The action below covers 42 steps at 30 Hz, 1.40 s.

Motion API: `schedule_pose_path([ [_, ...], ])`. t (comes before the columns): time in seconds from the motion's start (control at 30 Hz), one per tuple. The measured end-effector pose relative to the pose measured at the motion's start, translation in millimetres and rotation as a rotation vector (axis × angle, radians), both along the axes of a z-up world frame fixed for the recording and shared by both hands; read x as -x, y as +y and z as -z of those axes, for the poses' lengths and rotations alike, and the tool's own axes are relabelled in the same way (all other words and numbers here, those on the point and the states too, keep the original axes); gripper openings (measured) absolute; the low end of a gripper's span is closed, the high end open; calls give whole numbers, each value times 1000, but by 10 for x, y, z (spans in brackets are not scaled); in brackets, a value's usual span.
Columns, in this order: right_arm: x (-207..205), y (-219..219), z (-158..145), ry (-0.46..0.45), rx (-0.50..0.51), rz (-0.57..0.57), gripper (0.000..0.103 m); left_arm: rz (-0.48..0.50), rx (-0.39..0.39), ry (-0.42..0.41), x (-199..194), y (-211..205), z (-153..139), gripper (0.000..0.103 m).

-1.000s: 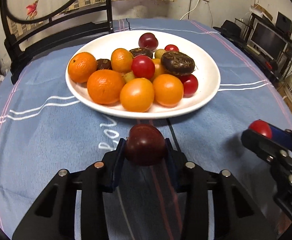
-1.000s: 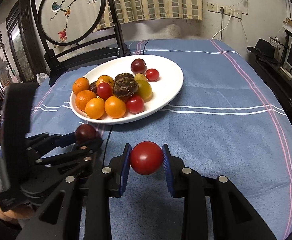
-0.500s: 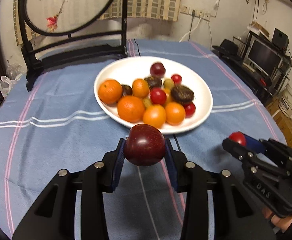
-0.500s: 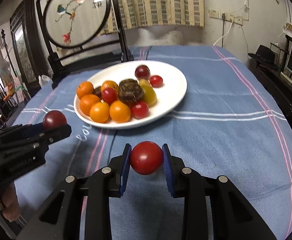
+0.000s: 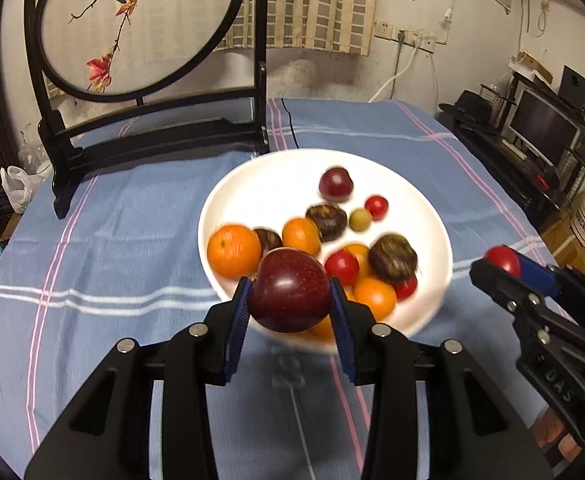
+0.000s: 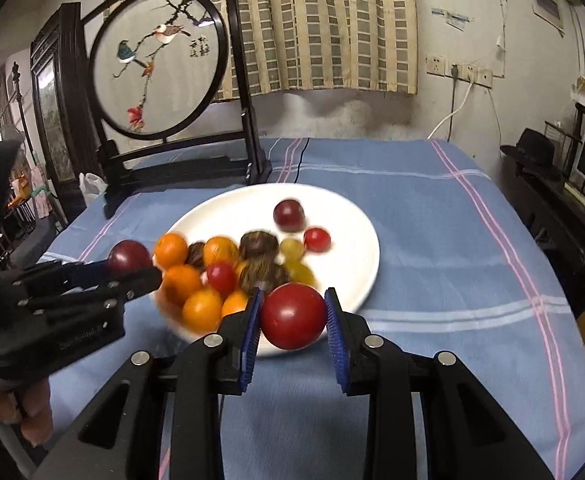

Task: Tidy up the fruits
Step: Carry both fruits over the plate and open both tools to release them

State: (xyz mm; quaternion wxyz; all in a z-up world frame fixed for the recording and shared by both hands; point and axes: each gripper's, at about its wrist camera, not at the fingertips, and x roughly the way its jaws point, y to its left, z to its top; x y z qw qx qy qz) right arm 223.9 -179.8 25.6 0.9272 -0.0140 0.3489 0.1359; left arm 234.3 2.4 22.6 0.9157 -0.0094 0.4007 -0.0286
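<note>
The left gripper point(image 5: 290, 306) is pinching a dark red plum point(image 5: 290, 290) between its two blue-padded fingers point(image 5: 236, 320), and the fruit is hanging in the air in front of the near rim of the white plate point(image 5: 252, 184). The right gripper point(image 6: 292, 320) is pinching a red tomato point(image 6: 292, 316) in the same way, also above the near edge of the plate. The plate is sitting on the surface, which a blue striped cloth point(image 6: 432, 240) is covering, and it is carrying oranges point(image 5: 234, 251), small red tomatoes, one more plum point(image 5: 335, 184), brown round fruits and a pale green one; most of them are lying together on the left and near part, and they are looking a little blurred. A round framed picture with birds point(image 5: 136, 24) is standing behind the plate. A person's hand point(image 6: 32, 412) is showing under the left gripper in the right wrist view.
</note>
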Motion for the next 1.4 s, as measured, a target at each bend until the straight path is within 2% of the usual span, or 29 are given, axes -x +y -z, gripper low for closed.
schedule_pose_path([
  [0.1, -308, 24, 69, 38, -16, 14, 32, -19, -11, 2, -192, 3, -1, 38],
  [0.27, -593, 89, 219, 78, -14, 21, 32, -37, -14, 26, -452, 2, 76, 38],
  [0.63, -836, 59, 414, 149, -94, 51, 32, -36, -26, 54, -674, -135, 288, 39],
  [0.73, -883, 29, 471, 203, -147, 61, 44, -45, -18, 51, -682, -146, 296, 47],
  [0.83, -864, -5, 466, 208, -167, 67, 45, -58, -23, 27, -637, -138, 242, 56],
  [1.0, -773, -92, 395, 200, -204, 81, 58, -68, -35, -11, -519, -123, 110, 66],
  [1.13, -641, -130, 345, 175, -182, 92, 70, -73, -58, -26, -390, -114, 36, 72],
  [1.4, -252, -186, 219, 140, -104, 83, 81, -70, -55, -61, 19, -107, -66, 82],
])
